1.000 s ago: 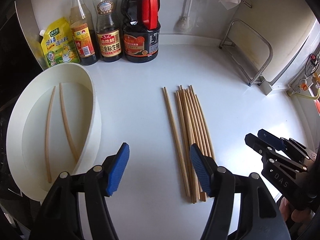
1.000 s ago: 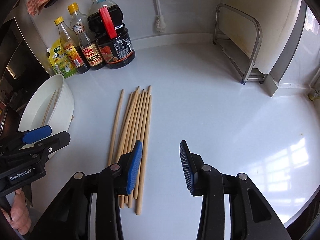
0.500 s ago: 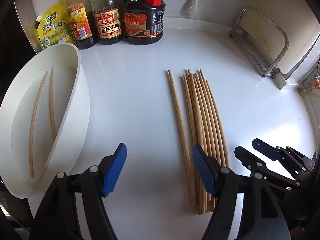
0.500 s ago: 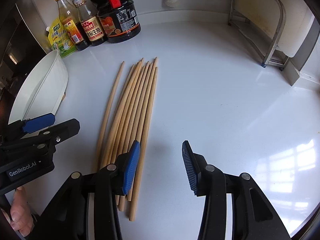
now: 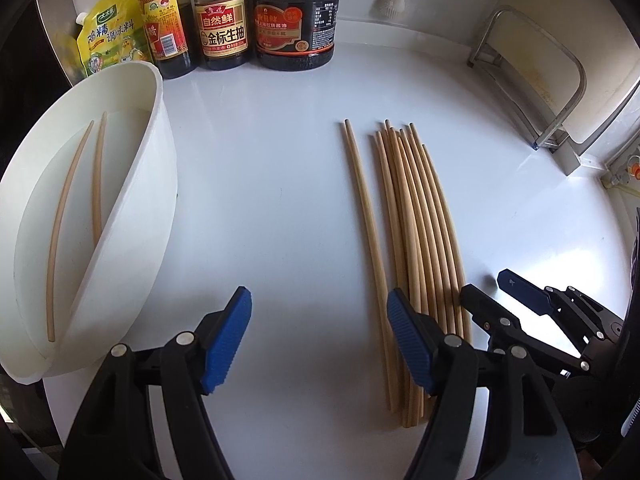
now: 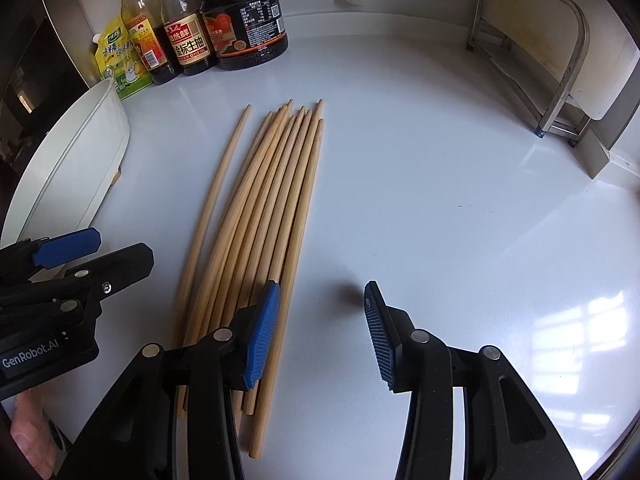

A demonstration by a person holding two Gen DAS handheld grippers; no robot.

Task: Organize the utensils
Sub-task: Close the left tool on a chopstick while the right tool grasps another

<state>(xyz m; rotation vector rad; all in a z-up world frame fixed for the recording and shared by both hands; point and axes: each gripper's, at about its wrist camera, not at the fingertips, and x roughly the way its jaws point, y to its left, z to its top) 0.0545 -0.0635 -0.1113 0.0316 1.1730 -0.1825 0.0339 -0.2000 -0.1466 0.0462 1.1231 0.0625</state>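
Several wooden chopsticks (image 5: pixel 412 220) (image 6: pixel 272 208) lie side by side on the white counter, one a little apart on the left. A white oval container (image 5: pixel 160 128) (image 6: pixel 80 152) at the left holds two chopsticks (image 5: pixel 96 184). My left gripper (image 5: pixel 318 300) (image 6: pixel 124 245) is open above bare counter between the container and the bundle, its right pad over the bundle's left edge. My right gripper (image 6: pixel 322 288) (image 5: pixel 486 284) is open just right of the bundle, its left pad over the rightmost chopstick. Neither holds anything.
Sauce bottles (image 5: pixel 224 20) (image 6: pixel 188 36) and a yellow seasoning pouch (image 5: pixel 108 36) stand along the back wall. A metal rack (image 5: pixel 560 92) (image 6: pixel 560 60) stands at the back right, a white brush (image 5: pixel 388 0) against the wall.
Both grippers have come down closer to the counter and the near ends of the chopsticks. The left jaws stand slightly wider. The chopsticks have not moved.
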